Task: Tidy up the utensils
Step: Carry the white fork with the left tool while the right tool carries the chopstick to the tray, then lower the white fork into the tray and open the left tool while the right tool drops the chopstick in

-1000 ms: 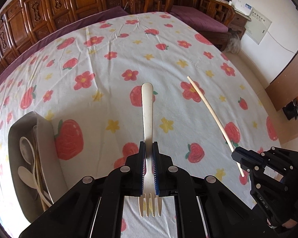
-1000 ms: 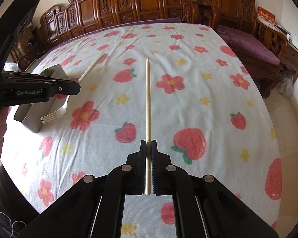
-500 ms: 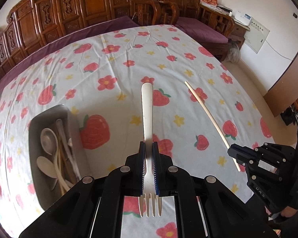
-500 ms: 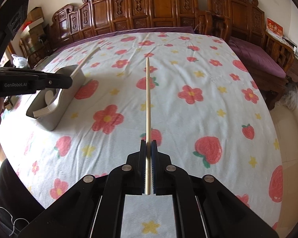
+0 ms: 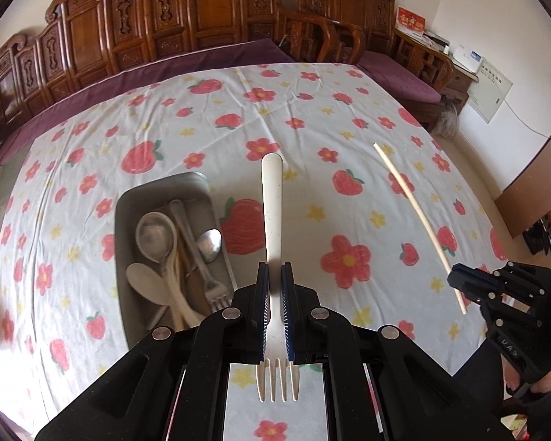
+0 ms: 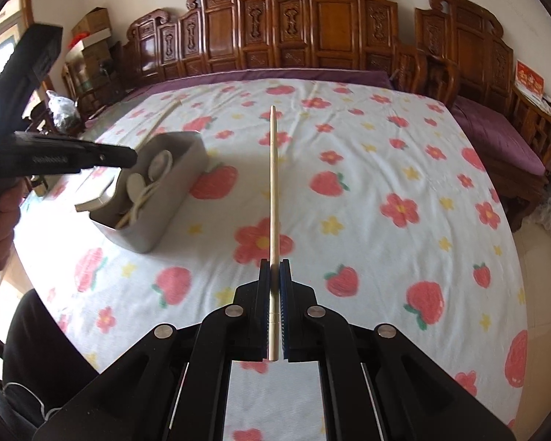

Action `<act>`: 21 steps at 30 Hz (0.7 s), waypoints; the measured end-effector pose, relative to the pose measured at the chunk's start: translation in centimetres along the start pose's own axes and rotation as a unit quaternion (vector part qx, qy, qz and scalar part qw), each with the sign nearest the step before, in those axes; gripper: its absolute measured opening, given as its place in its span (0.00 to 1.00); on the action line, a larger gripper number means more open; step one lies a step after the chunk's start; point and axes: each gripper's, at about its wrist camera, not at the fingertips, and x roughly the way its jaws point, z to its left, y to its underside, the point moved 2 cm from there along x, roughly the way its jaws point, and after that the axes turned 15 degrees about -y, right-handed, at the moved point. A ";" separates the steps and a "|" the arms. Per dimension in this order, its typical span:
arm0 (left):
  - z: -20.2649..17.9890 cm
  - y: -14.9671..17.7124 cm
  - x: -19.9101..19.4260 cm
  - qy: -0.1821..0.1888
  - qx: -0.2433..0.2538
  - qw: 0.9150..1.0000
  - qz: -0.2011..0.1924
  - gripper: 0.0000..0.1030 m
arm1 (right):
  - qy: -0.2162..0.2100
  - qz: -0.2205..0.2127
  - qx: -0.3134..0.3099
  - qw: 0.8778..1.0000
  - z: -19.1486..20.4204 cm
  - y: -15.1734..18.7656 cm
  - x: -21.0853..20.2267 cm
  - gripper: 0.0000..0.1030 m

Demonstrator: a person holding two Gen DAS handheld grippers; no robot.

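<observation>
From the left wrist camera, the left gripper (image 5: 274, 283) is clamped on a cream plastic fork (image 5: 272, 228) near its neck, handle pointing forward over the flowered tablecloth (image 5: 312, 117) and tines back toward the camera. Just left of the gripper a grey metal tray (image 5: 123, 205) sits on the cloth, holding a metal ladle-spoon (image 5: 154, 233), a white spoon (image 5: 145, 281) and a metal fork (image 5: 202, 264). Toward the cloth's right edge, the right gripper (image 5: 470, 281) pinches a pale chopstick (image 5: 411, 198) that slants up and away. From the right wrist camera, the right gripper (image 6: 274, 275) is closed on the chopstick (image 6: 273, 183), which runs straight ahead above the cloth (image 6: 385, 154). The tray (image 6: 172, 183) lies forward and left, with the left gripper (image 6: 103, 154) above its near end.
</observation>
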 end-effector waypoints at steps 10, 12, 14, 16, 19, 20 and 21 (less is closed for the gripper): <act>5.8 1.1 2.1 -0.004 -0.046 0.999 0.013 0.06 | -0.013 0.009 -0.015 1.000 4.3 -2.3 2.2 0.06; 6.6 1.5 2.8 -0.001 -0.051 0.998 0.020 0.06 | -0.018 0.013 -0.021 1.000 5.4 -2.5 2.7 0.06; 7.4 2.0 3.6 -0.006 -0.057 0.998 0.021 0.06 | -0.020 0.018 -0.025 0.999 6.1 -2.6 3.3 0.06; 8.1 2.5 4.3 0.000 -0.065 0.997 0.028 0.06 | -0.023 0.024 -0.030 0.999 7.0 -2.7 4.0 0.06; 8.9 2.9 5.2 0.002 -0.073 0.997 0.033 0.06 | -0.027 0.033 -0.036 0.998 8.1 -3.0 5.0 0.06; 9.3 2.9 5.5 0.004 -0.077 0.996 0.034 0.06 | -0.028 0.035 -0.037 0.998 8.4 -3.2 5.4 0.06; 9.5 3.0 5.6 0.004 -0.079 0.996 0.034 0.06 | -0.030 0.037 -0.040 0.998 8.8 -3.3 5.7 0.06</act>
